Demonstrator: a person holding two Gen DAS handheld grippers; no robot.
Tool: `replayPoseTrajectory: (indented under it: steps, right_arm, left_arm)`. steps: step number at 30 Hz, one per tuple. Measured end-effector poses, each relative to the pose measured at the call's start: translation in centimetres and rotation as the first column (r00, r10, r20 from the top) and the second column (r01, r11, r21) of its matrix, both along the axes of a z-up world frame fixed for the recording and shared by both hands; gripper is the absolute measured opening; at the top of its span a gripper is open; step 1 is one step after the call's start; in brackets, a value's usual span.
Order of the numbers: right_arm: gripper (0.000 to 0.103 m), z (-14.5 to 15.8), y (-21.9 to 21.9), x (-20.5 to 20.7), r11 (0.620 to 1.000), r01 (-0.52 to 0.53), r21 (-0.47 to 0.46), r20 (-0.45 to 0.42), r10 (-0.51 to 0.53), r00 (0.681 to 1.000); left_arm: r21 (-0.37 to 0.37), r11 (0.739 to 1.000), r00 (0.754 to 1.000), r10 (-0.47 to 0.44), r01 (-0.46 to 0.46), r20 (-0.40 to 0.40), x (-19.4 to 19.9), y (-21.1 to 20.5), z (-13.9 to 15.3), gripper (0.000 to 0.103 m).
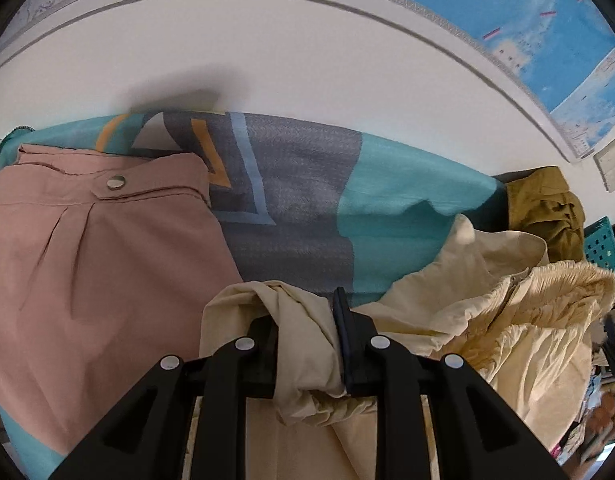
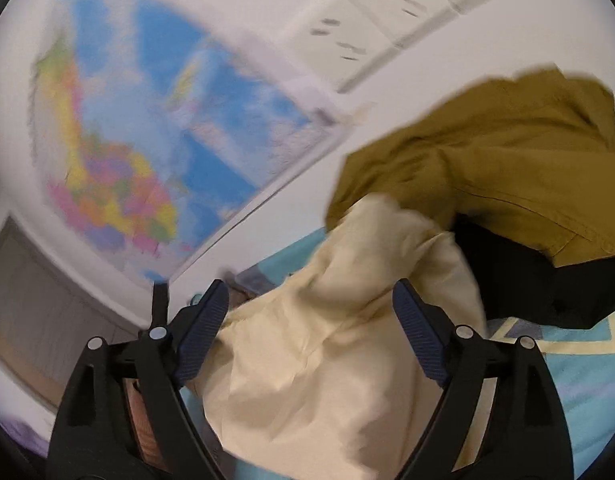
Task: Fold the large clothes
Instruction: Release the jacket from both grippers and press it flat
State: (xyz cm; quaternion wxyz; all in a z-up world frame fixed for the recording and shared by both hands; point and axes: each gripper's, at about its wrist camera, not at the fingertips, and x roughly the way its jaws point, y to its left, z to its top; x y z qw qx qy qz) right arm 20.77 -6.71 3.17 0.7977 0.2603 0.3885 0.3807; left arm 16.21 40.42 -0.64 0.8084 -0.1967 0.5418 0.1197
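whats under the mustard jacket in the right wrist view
A black garment shows beneath the mustard jacket, lying on the teal patterned sheet. How far it extends underneath is covered.

Support is a bed with a teal/grey geometric-print sheet (image 1: 307, 184). Directly on it: pink trousers (image 1: 87, 260) at left, cream garment (image 1: 487, 320) bunched near right, mustard garment (image 1: 547, 208) far right over something black (image 2: 527, 280).

A world map (image 2: 147, 128) hangs on the white wall (image 1: 267, 60) (blurred in the right wrist view); a teal crate (image 1: 601, 246) sits at the far right.
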Motion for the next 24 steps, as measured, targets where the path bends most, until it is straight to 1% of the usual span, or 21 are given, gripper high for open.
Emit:
replayPoseTrajectory:
  steps: [1,2,3,4,6,7,8,9,10,11,12,13,14,15,17,18,20,21,22,23,24]
  right_arm:
    - [0.084,0.8,1.4,-1.6,0.997,-0.037,-0.067,0.075,0.042,0.996]
    - [0.084,1.2,2.6,-2.4,0.991,-0.058,-0.119,0.120,0.072,0.990]
    - [0.084,1.5,4.7,-3.5,0.974,-0.083,-0.213,0.173,0.121,0.977]
    - [0.084,1.5,6.1,-3.9,0.958,-0.095,-0.269,0.192,0.150,0.970]
    - [0.084,0.7,10.1,-4.4,0.908,-0.124,-0.401,0.208,0.222,0.952]
    - [0.084,0.1,12.1,-4.5,0.871,-0.126,-0.476,0.219,0.256,0.942]
    - [0.084,-0.5,13.5,-4.5,0.838,-0.096,-0.538,0.243,0.262,0.934]
    - [0.084,-1.2,14.6,-4.3,0.806,-0.070,-0.588,0.256,0.267,0.929]
    - [0.083,-2.3,15.8,-3.6,0.783,-0.089,-0.616,0.239,0.293,0.926]
    - [0.078,-3.0,16.2,-3.0,0.771,-0.072,-0.633,0.236,0.281,0.930]
    - [0.071,-3.5,16.4,-2.4,0.762,-0.052,-0.645,0.233,0.260,0.937]
    - [0.053,-4.0,16.5,-2.0,0.752,-0.046,-0.658,0.233,0.261,0.937]
    - [0.034,-4.2,16.4,-1.8,0.753,-0.048,-0.656,0.236,0.265,0.935]
    - [0.029,-4.4,16.2,-1.6,0.760,-0.050,-0.648,0.235,0.262,0.936]
    - [0.008,-3.9,15.5,-1.1,0.786,-0.045,-0.617,0.239,0.241,0.941]
    - [0.006,-3.3,15.0,-0.9,0.801,-0.035,-0.598,0.245,0.224,0.943]
    - [0.004,-1.8,14.2,-0.7,0.823,0.005,-0.568,0.281,0.188,0.941]
    - [0.004,-0.8,13.8,-0.6,0.839,0.028,-0.544,0.307,0.168,0.937]
    - [0.004,-0.2,13.6,-0.5,0.850,0.037,-0.526,0.316,0.155,0.936]
    - [0.004,0.5,13.5,-0.1,0.863,0.044,-0.503,0.324,0.141,0.935]
    - [0.004,0.5,13.6,0.2,0.864,0.049,-0.501,0.326,0.136,0.935]
  left_arm:
    - [0.013,1.000,1.000,-0.004,0.004,0.000,0.2,-0.2,-0.1,0.022]
    - [0.025,1.000,1.000,-0.006,0.006,0.003,0.3,-0.4,0.0,0.022]
    - [0.036,0.999,1.000,-0.009,0.009,0.008,0.4,-0.6,0.1,0.022]
    - [0.041,0.999,1.000,-0.013,0.012,0.014,0.5,-0.7,0.3,0.022]
    - [0.042,0.999,1.000,-0.013,0.012,0.027,0.4,-0.7,0.6,0.024]
    - [0.038,0.999,0.999,-0.015,0.013,0.036,0.3,-0.7,0.8,0.024]
    - [0.034,0.999,0.999,-0.014,0.013,0.041,0.2,-0.7,0.9,0.025]
    - [0.028,1.000,0.999,-0.012,0.011,0.052,0.0,-0.6,1.1,0.026]
    - [0.027,1.000,0.998,-0.016,0.014,0.061,-0.1,-0.6,1.3,0.027]
    - [0.026,1.000,0.997,-0.019,0.017,0.072,-0.4,-0.6,1.5,0.029]
    - [0.023,1.000,0.996,-0.021,0.020,0.081,-0.6,-0.5,1.7,0.034]
    - [0.021,1.000,0.996,-0.024,0.022,0.090,-0.8,-0.6,1.9,0.037]
    - [0.021,0.999,0.994,-0.029,0.027,0.105,-1.1,-0.6,2.2,0.043]
    - [0.028,0.999,0.993,-0.030,0.027,0.118,-1.3,-0.7,2.5,0.051]
    - [0.074,0.997,0.983,-0.047,0.035,0.176,-2.2,-0.9,4.0,0.061]
    - [0.086,0.995,0.978,-0.064,0.048,0.199,-2.6,-1.0,4.6,0.061]
    - [0.102,0.991,0.956,-0.116,0.092,0.270,-3.9,-1.7,6.3,0.062]
    - [0.106,0.985,0.937,-0.159,0.132,0.311,-4.7,-2.4,7.2,0.063]
    - [0.118,0.981,0.925,-0.188,0.157,0.331,-5.2,-3.0,7.7,0.063]
    - [0.143,0.971,0.906,-0.229,0.189,0.356,-5.8,-3.9,8.4,0.064]
    - [0.170,0.959,0.886,-0.277,0.228,0.372,-6.3,-5.1,8.8,0.068]
